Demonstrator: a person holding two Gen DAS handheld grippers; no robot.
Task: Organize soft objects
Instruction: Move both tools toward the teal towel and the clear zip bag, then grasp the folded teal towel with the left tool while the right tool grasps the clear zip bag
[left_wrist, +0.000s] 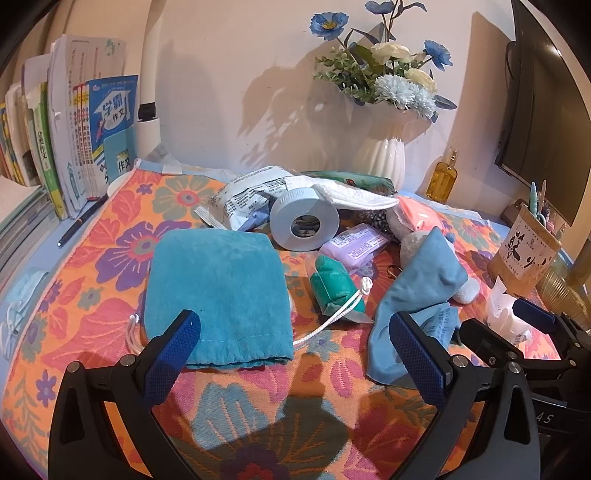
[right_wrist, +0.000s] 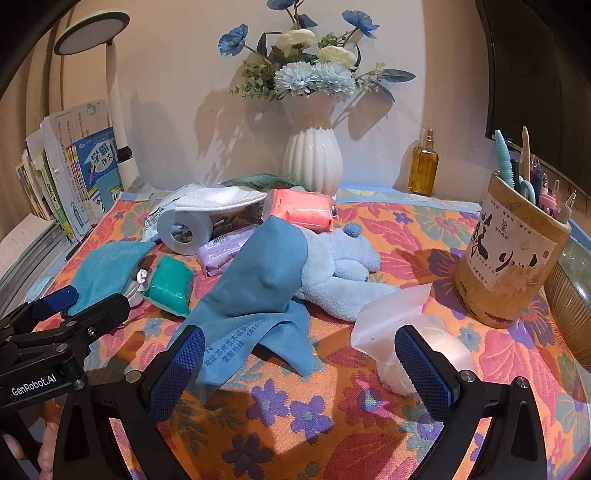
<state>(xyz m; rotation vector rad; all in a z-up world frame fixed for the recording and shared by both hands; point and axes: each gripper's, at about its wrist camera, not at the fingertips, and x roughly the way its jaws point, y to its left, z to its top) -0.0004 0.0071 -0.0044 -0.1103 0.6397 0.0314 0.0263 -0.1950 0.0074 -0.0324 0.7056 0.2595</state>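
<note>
A teal drawstring pouch (left_wrist: 218, 295) lies flat on the floral cloth (left_wrist: 92, 314), its mouth toward my open, empty left gripper (left_wrist: 295, 343). A light blue cloth (right_wrist: 258, 284) is draped over a pale blue plush toy (right_wrist: 332, 266), just ahead of my open, empty right gripper (right_wrist: 299, 354). The cloth also shows in the left wrist view (left_wrist: 417, 295). A green packet (left_wrist: 332, 284), a purple tissue pack (left_wrist: 352, 247), an orange-pink pack (right_wrist: 299, 210) and a white folded cloth (right_wrist: 218, 199) lie behind. A clear plastic bag (right_wrist: 402, 332) lies by the right gripper's right finger.
A grey tape roll (left_wrist: 304, 221) lies among the clutter. A white vase of flowers (right_wrist: 312, 162) and an amber bottle (right_wrist: 424, 166) stand by the wall. A bamboo pen holder (right_wrist: 509, 258) stands at right. Books (left_wrist: 74, 147) and a lamp stem (left_wrist: 149, 85) are at left.
</note>
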